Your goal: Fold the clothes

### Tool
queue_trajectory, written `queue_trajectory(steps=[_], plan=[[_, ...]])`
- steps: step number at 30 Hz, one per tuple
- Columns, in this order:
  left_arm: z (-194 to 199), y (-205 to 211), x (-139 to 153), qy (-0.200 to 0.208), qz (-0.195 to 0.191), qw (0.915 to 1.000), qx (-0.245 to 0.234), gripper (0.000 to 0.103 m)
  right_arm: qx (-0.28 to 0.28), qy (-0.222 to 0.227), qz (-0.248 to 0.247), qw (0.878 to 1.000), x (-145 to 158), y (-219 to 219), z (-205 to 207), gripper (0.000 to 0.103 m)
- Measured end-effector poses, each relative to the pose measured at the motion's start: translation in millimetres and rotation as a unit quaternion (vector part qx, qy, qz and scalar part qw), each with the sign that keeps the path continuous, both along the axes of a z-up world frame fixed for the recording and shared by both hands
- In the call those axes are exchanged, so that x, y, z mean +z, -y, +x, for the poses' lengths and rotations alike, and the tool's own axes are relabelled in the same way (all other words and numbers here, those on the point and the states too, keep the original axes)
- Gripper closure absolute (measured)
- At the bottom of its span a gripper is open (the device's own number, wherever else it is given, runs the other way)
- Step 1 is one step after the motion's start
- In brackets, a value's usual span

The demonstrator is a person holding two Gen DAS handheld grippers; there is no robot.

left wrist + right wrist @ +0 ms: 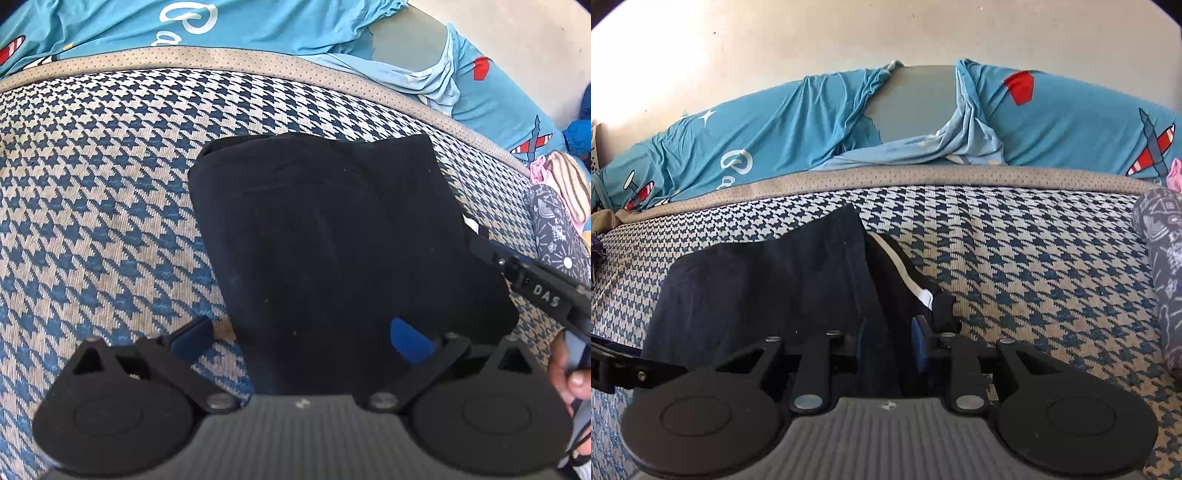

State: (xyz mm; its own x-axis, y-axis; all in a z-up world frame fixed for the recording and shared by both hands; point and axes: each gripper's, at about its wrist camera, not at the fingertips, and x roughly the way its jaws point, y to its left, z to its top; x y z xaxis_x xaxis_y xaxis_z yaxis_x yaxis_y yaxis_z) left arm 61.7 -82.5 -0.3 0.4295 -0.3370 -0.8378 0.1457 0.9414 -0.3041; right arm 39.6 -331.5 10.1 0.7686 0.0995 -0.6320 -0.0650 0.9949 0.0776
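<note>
Folded black garment lying flat on a houndstooth blue-and-beige bed cover, roughly mid-bed. Behind it, a tan dotted border strip, then a blue cartoon-print sheet bunched against a pale wall. At far right, a dark patterned cloth roll and a pink-and-striped cloth bundle, well apart from the garment. No containers in sight.

Left gripper spread wide over the garment's near edge, one blue pad on bare cover, the other above black cloth, nothing clamped. Right gripper narrowed, black cloth lying between its pads; firm pinch or loose, cannot tell.

Left view only: right gripper's arm entering from the right, plus a hand at the frame edge. Right view only: a white stripe along the garment's side fold and a grey gap in the sheet.
</note>
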Motion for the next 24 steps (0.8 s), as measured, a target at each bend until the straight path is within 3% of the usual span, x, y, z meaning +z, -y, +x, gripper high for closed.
queue_trajectory(steps=[8, 24], plan=[[-4.2, 11.1, -2.9, 0.015, 0.034, 0.9991, -0.019, 0.0, -0.009, -0.012, 0.055, 0.998, 8.0, 0.9, -6.1, 0.074], [-7.4, 22.6, -7.9, 0.03, 0.064, 0.9972, -0.028, 0.0, 0.025, -0.033, 0.056, 0.998, 2.5, -12.0, -11.2, 0.072]])
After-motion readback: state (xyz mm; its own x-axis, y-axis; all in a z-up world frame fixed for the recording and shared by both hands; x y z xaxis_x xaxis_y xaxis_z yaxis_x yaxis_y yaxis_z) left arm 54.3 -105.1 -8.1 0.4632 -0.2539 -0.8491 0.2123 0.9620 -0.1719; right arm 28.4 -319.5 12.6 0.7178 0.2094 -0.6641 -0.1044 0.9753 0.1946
